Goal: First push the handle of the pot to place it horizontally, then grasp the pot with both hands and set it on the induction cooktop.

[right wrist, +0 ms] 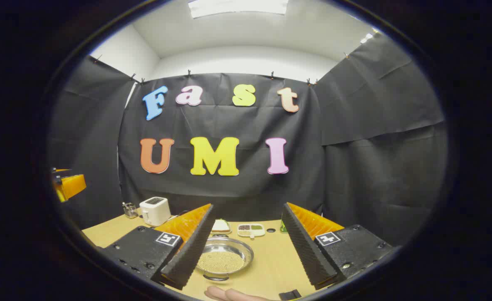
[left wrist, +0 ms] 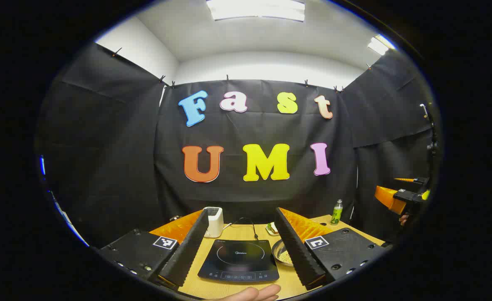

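The pot is a shallow metal pan holding pale grains; it sits on the wooden table low between the fingers of my right gripper, which is open and above it. Its left finger overlaps the pot's left rim. The black induction cooktop lies flat on the table below my left gripper, also open and holding nothing. Just right of the cooktop the pot is half hidden by a finger. The right gripper hangs far right; the left gripper far left.
A white toaster stands behind the cooktop with a cable. A plate of food and a compartment tray lie behind the pot. A green bottle stands at the back right. A hand rests at the table's near edge.
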